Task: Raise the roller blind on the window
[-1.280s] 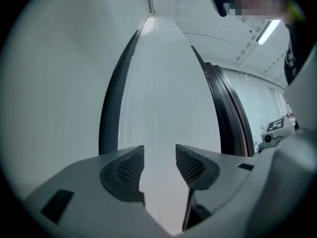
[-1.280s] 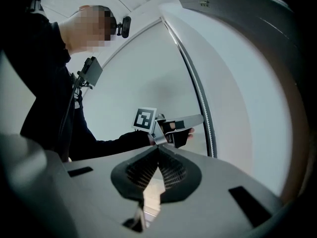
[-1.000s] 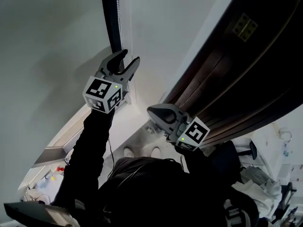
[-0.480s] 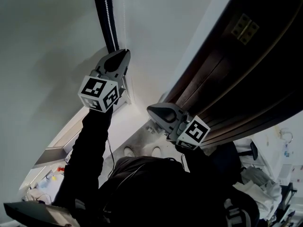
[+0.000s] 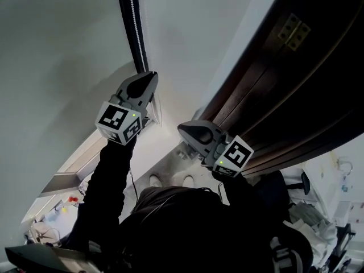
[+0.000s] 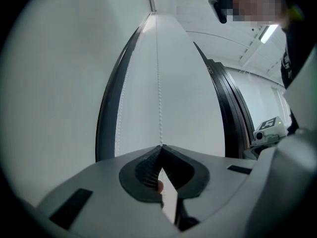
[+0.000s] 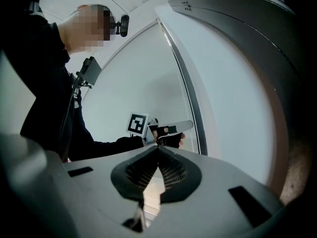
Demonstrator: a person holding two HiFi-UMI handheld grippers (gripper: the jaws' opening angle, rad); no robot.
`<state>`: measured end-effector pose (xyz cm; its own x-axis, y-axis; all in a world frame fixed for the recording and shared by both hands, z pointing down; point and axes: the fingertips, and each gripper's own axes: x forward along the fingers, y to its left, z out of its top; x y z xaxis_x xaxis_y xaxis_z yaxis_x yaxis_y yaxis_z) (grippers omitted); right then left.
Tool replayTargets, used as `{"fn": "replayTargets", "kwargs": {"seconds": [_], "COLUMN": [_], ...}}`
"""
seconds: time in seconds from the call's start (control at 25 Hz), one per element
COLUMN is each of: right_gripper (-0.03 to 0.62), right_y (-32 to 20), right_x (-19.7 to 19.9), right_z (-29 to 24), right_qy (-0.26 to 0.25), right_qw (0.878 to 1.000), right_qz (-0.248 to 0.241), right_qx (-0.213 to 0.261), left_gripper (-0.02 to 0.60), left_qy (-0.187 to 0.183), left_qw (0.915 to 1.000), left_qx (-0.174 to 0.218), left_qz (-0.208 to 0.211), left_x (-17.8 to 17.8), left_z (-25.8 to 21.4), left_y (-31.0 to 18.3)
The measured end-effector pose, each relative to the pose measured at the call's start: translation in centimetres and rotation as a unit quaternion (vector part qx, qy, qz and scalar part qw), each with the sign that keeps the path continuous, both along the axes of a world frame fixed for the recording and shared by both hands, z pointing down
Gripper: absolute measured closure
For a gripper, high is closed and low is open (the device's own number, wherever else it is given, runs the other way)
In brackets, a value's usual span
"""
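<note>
Between the pads of the left claw the bead chain is now caught. The jaws, seen spread wide around it a second ago, have just been closing and are now pressed together, with the chain running straight down into their meeting point. A grip is thus judged to be made, so the pull that turns the roller can be begun.

A second strand of the same loop is left free just to the left of the claw, against the dark frame strip. Which strand lifts the blind cannot be told. The roller blind is taken to be the broad grey sheet beyond that strip, to the left of the claw, with a sill-like ledge lower down. This is a judgement only, since no hem or roller is shown.

To the right of the left claw and nearer the person, the right claw is held clenched on nothing. Its pads are seen meeting with only air between them, well apart from the chain. Further right a dark wooden door with a brass hinge is seen, close beside the pale wall behind the chain.

The stroke along the chain is little hindered, but the space is narrow. The free strand could be snagged, and the thin chain could be let slip through the pads if pulled askew.
</note>
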<state>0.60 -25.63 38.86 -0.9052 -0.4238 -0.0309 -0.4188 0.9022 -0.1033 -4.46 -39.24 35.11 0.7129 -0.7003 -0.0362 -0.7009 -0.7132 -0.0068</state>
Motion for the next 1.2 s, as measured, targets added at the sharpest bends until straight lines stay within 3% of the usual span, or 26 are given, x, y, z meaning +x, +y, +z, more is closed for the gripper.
{"fn": "replayTargets", "kwargs": {"seconds": [0.48, 0.6, 0.92, 1.04, 1.2], "right_gripper": [0.588, 0.588, 0.580, 0.482, 0.422], "right_y": [2.3, 2.6, 2.8, 2.3, 1.4], "right_x": [-0.4, 0.0, 0.0, -0.6, -1.8], "right_z": [0.4, 0.7, -0.6, -1.8, -3.9], "right_qy": [-0.009, -0.011, -0.017, -0.016, -0.024], "right_qw": [1.000, 1.000, 1.000, 0.999, 0.996], "right_qz": [-0.013, -0.002, -0.020, -0.045, -0.083], "right_qx": [-0.006, -0.008, -0.002, -0.001, 0.000], "left_gripper": [0.575, 0.575, 0.575, 0.575, 0.575], "left_qy": [0.005, 0.017, -0.003, -0.010, 0.067], "left_qw": [0.9994, 0.9992, 0.9938, 0.9892, 0.9804], "left_qx": [0.006, -0.009, -0.089, -0.120, -0.136], "left_qz": [0.034, 0.036, 0.066, 0.085, 0.126], "left_x": [1.1, 1.2, 2.8, 3.0, 3.0], "left_z": [0.8, 2.1, 12.4, 17.9, 22.0], "left_y": [5.2, 6.5, 11.4, 14.1, 18.4]}}
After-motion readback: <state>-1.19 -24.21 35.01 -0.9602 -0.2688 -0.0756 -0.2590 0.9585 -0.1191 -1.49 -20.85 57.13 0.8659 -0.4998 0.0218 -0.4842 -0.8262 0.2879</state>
